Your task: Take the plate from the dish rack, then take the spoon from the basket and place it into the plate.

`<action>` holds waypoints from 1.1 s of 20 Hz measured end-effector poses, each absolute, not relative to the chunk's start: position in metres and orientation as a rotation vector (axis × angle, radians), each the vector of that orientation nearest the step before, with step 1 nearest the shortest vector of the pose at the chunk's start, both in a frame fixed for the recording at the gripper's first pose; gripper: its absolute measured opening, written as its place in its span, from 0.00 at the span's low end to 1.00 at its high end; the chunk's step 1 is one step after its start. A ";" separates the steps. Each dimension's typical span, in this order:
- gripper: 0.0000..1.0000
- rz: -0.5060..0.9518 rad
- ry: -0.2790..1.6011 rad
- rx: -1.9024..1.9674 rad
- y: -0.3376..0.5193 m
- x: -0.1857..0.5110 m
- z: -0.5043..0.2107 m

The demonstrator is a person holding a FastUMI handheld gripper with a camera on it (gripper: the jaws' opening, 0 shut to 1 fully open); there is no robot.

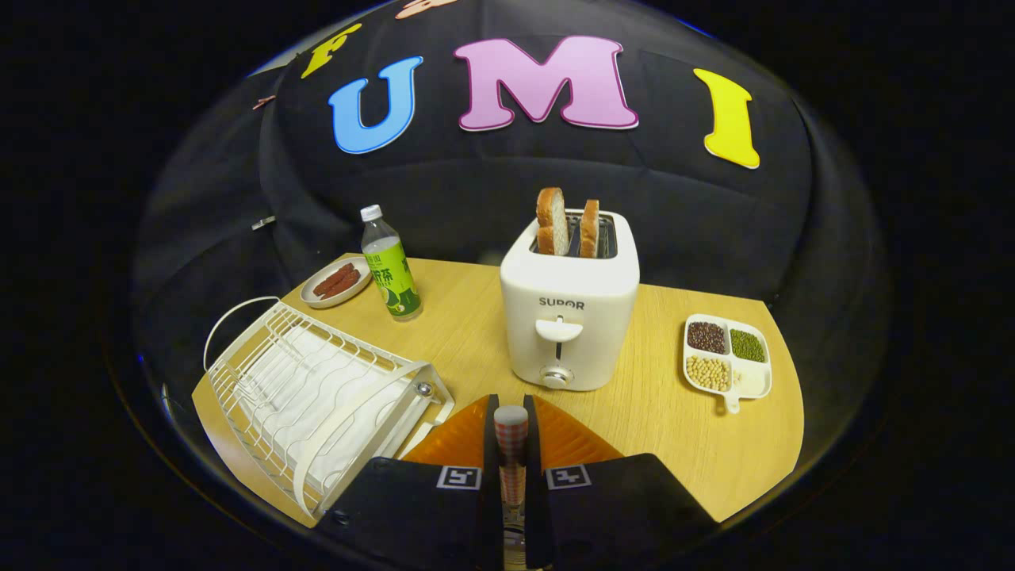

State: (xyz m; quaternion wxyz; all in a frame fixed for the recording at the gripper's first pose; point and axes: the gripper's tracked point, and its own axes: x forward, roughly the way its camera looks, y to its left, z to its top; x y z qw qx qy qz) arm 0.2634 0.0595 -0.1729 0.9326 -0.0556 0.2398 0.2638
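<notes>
My gripper [511, 406] is shut on the spoon [511, 436], whose red-and-white checked handle stands upright between the two fingers with its rounded end poking just past the fingertips. Directly beneath the fingers lies an orange ridged plate [448, 444], spreading out on both sides of them on the wooden table [674, 444]. The spoon's bowl is hidden below, between the fingers. The white wire dish rack [317, 388] sits to the left of the plate and holds no dishes.
A white toaster [567, 309] with two bread slices stands just beyond the fingers. A green-labelled bottle [390, 266] and a small dish of sausages [337, 281] are behind the rack. A divided white tray of beans [725, 357] lies to the right.
</notes>
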 end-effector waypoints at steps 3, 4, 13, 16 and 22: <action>0.15 0.560 0.429 -0.123 0.058 0.259 -0.137; 0.15 0.564 0.410 -0.113 0.058 0.258 -0.124; 0.15 0.651 0.403 0.020 0.056 0.199 -0.040; 0.15 0.691 0.447 0.012 0.055 0.163 -0.056; 0.15 0.728 0.674 0.040 0.057 0.087 -0.138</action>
